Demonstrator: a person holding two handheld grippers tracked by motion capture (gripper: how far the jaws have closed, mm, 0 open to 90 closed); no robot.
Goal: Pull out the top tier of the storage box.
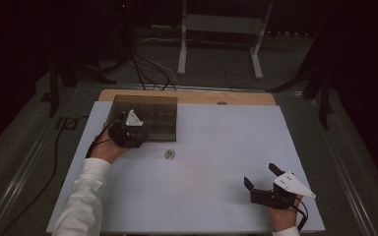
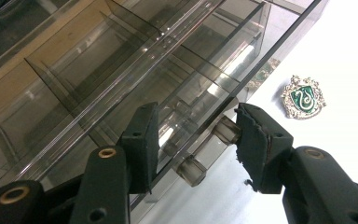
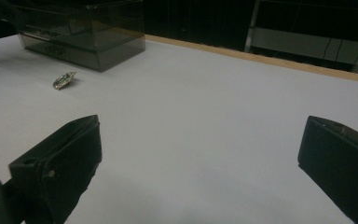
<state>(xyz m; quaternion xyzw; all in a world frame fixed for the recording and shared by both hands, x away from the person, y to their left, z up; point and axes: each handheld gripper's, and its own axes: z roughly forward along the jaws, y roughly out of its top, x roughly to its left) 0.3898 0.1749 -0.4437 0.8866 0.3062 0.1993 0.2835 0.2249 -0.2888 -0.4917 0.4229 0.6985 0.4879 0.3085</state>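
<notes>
Smoky organizer box (image 1: pixel 147 118) sat at the worktop's (image 1: pixel 202 187) far left; left tool (image 2: pixel 193 135), half-open, straddled its drawer knob (image 2: pixel 224 129) without clamping. Next likely: close, pull. Right tool (image 1: pixel 265 181) rested wide, empty.

A compartmented box (image 1: pixel 145 118) is placed in the upper left part of the table (image 1: pixel 211 167) in the high view, near the far edge. A badge (image 1: pixel 169 154) is laid on the table just below the box's lower right corner, apart from it. The left gripper (image 1: pixel 128 132) is set at the box's lower left edge, with a small handle (image 2: pixel 209 149) on the box front found between its jaws. The right gripper (image 1: pixel 263 181) is seen at the lower right of the frame, well apart from the box and badge.
</notes>
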